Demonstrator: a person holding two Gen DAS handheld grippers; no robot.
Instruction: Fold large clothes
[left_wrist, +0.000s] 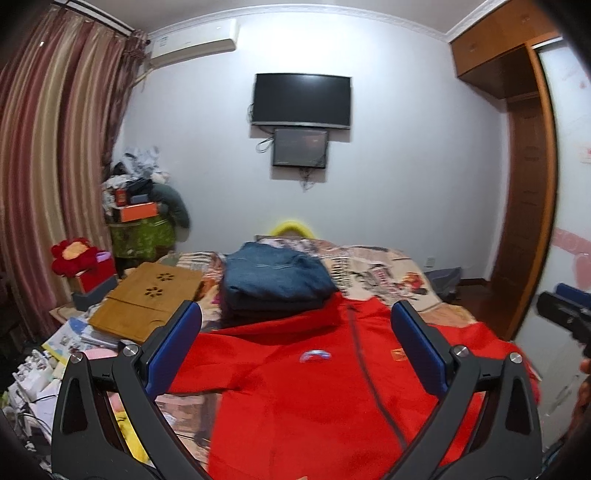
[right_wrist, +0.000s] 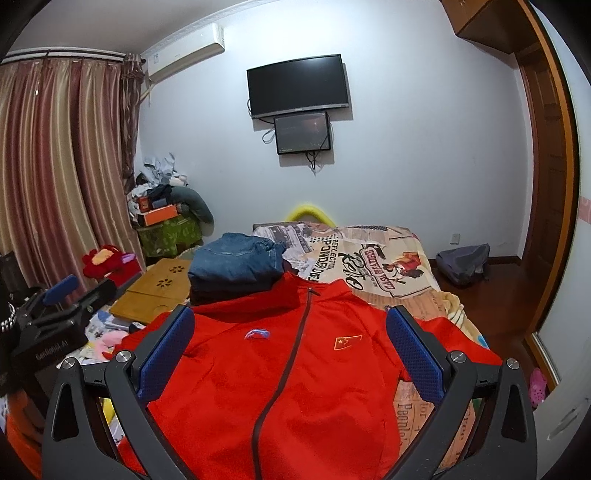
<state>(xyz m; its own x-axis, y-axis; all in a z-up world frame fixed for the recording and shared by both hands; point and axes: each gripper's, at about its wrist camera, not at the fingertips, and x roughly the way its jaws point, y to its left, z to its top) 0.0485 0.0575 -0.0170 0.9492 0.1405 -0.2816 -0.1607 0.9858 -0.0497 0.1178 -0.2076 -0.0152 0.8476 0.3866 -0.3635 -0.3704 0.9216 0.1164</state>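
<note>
A large red zip-up jacket (left_wrist: 314, 391) (right_wrist: 291, 373) lies spread face up on the bed, collar toward the far wall, with a dark zip down its middle. My left gripper (left_wrist: 295, 343) hovers open above its chest, nothing between the blue pads. Also open and empty, my right gripper (right_wrist: 290, 347) hangs over the same jacket. In the right wrist view the left gripper (right_wrist: 55, 306) shows at the left edge; in the left wrist view the right gripper (left_wrist: 565, 314) shows at the right edge.
Folded blue jeans (left_wrist: 273, 277) (right_wrist: 236, 258) sit stacked just beyond the jacket's collar. A printed bedspread (right_wrist: 373, 258) covers the bed. A wooden lap tray (left_wrist: 147, 295), papers and a red plush flower (left_wrist: 74, 254) crowd the left side. A grey backpack (right_wrist: 461, 262) lies on the floor.
</note>
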